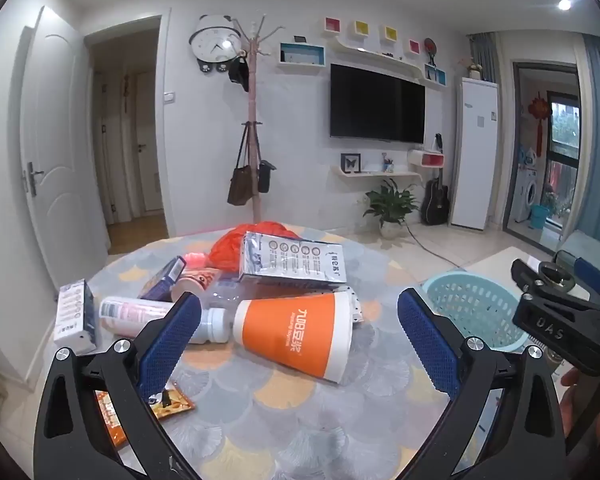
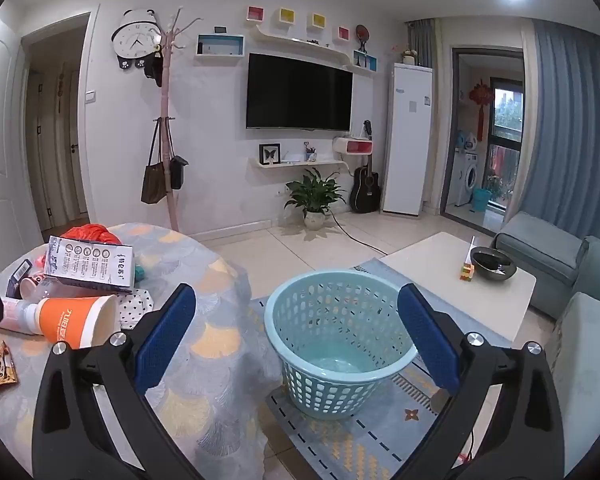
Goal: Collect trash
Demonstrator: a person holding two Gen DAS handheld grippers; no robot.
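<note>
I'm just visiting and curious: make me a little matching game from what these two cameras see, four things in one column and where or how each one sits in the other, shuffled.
Things:
1. orange paper cup
2. light blue basket
3. snack wrapper
4. milk carton

Where or how:
A. standing on the rug on the floor, nothing inside
B. lying on its side on the table, in front of the left gripper
C. resting on top of the pile of trash
D. flat on the tablecloth by the left gripper's left finger

Pairs: 1-B, 2-A, 3-D, 4-C
</note>
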